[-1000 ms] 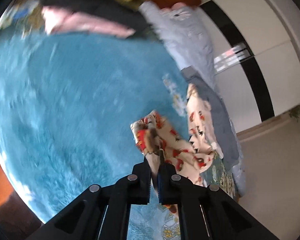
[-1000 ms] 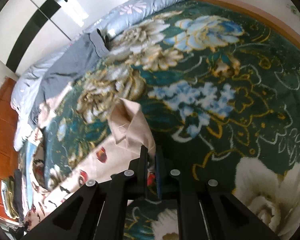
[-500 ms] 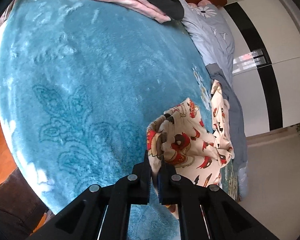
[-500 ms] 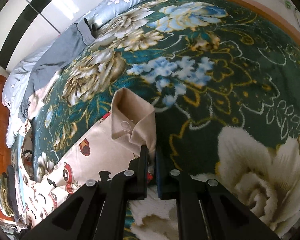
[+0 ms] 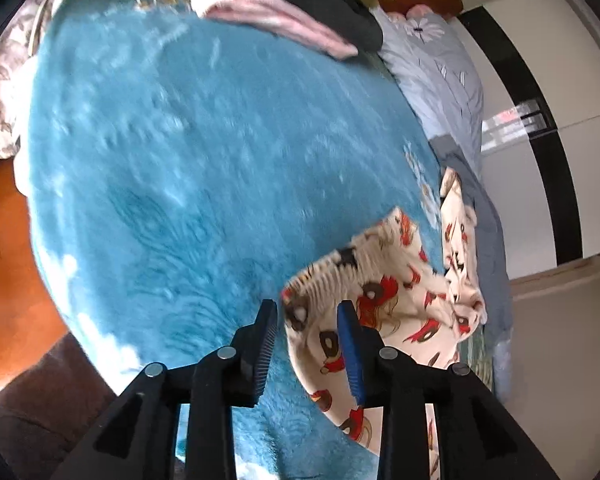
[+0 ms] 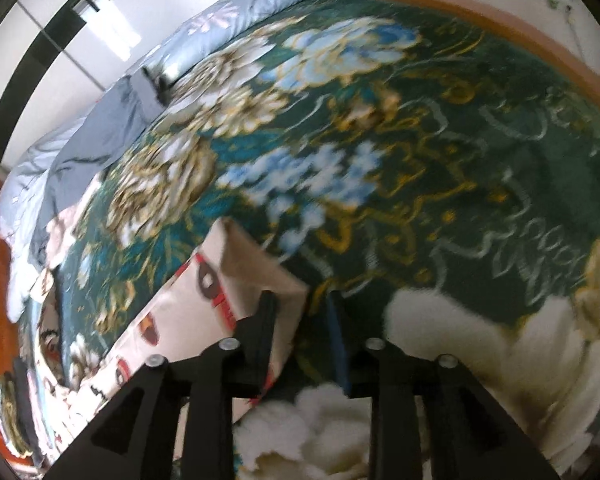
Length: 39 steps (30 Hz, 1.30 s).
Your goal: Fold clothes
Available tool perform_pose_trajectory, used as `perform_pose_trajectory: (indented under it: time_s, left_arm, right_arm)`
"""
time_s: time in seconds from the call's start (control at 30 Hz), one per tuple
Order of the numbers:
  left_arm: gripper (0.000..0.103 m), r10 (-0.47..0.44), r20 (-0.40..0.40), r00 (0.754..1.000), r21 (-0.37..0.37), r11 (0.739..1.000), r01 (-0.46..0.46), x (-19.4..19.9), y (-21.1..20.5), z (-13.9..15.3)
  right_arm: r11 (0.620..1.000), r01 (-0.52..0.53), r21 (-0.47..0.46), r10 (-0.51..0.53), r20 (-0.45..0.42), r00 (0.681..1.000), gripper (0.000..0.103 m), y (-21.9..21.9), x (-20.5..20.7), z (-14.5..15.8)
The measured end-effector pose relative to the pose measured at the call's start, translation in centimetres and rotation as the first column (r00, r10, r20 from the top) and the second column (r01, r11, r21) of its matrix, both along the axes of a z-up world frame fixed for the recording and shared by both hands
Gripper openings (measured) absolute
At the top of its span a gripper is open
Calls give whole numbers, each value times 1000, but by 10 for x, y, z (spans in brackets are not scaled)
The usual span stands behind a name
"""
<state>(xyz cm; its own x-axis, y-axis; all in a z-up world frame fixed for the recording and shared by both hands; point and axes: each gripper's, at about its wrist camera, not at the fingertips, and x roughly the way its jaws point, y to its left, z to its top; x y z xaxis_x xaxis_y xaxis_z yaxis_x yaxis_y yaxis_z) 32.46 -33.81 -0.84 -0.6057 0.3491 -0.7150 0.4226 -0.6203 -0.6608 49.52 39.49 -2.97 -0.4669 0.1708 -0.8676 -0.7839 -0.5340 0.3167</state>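
Note:
A cream garment with red cartoon prints lies on the blue plush blanket, its ribbed end spread flat. My left gripper is just above that end. Its jaws are opening, with cloth lying loose between them and no pad pressing on it. In the right wrist view the same garment's plain beige corner rests on the dark green floral blanket. My right gripper is opening over that corner, whose edge reaches between the jaws without being pinched.
A pile of pink clothes and dark and olive clothes sits at the far end of the blue blanket. A pale blue duvet and a grey sheet lie along the bed's side. The bed's wooden edge runs behind the green blanket.
Both grippers were shut on the garment and now stand apart, with the cloth released onto the blankets. The left gripper came down closer to the blue blanket.

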Motion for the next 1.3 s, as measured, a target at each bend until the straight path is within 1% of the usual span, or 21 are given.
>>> perform_pose_trajectory:
  time_s: [0.07,0.13,0.23,0.27,0.3,0.33,0.37,0.4,0.47,0.53,0.57,0.7,0.77,0.87,0.9,0.93,1.07,1.23,1.3]
  left_arm:
    - [35,1,-6,1000,-17,1000,-1,-2,-2,8]
    - [38,-15,-22,1000,-35,999,14,-8,2,20]
    - [41,-62,-44,997,-60,996,60,-25,17,34]
    - [42,-91,-48,995,-69,994,88,-33,26,37]
    - [45,-119,-48,992,-78,990,115,-40,35,41]
    - [46,-144,-43,989,-87,986,140,-48,45,42]
    - [48,-168,-36,985,-96,982,164,-55,54,43]
    - [48,-189,-25,982,-105,977,186,-62,63,42]
    - [48,-222,4,975,-121,968,221,-77,80,40]
    - [48,-235,29,971,-128,963,237,-90,90,36]
    - [48,-237,36,971,-130,962,239,-93,93,34]
    - [48,-236,69,969,-135,960,244,-113,100,26]
    - [49,-234,77,969,-131,961,242,-122,101,21]
    - [50,-225,90,970,-130,963,235,-135,101,14]
    - [50,-225,90,970,-128,963,235,-139,101,12]
    - [50,-225,90,970,-128,963,235,-143,100,10]
    - [50,-226,101,969,-131,962,238,-153,96,-1]
    - [50,-235,91,968,-109,964,244,-156,91,-6]
    - [50,-243,85,966,-101,963,251,-155,90,-6]
  right_arm:
    - [998,48,43,-48,11,999,28,6,3,8]
    - [991,85,107,-88,24,996,28,8,2,18]
    - [980,78,184,-76,-21,997,28,1,-13,37]
    - [983,40,180,-32,-45,998,29,-5,-26,40]
    - [985,-5,174,16,-66,998,33,-14,-40,42]
    - [985,-67,159,81,-79,994,39,-26,-59,40]
    - [981,-130,146,144,-92,985,41,-39,-79,39]
    - [972,-192,133,207,-106,973,42,-52,-98,37]
    - [943,-315,110,328,-137,935,43,-78,-138,35]
    - [896,-437,74,443,-179,878,43,-107,-184,30]
    - [879,-474,56,475,-201,857,43,-119,-202,27]
    - [811,-584,-30,548,-311,777,43,-163,-280,22]
    - [768,-637,-72,576,-358,735,43,-184,-324,19]
    - [708,-702,-85,635,-358,684,43,-213,-383,11]
    - [693,-715,-94,649,-353,674,43,-220,-401,7]
    - [680,-725,-104,658,-349,667,43,-225,-418,2]
    - [662,-732,-162,656,-348,670,43,-240,-478,-18]
    - [652,-728,-212,657,-322,682,43,-255,-527,-38]
    - [645,-736,-206,673,-303,675,43,-265,-541,-39]
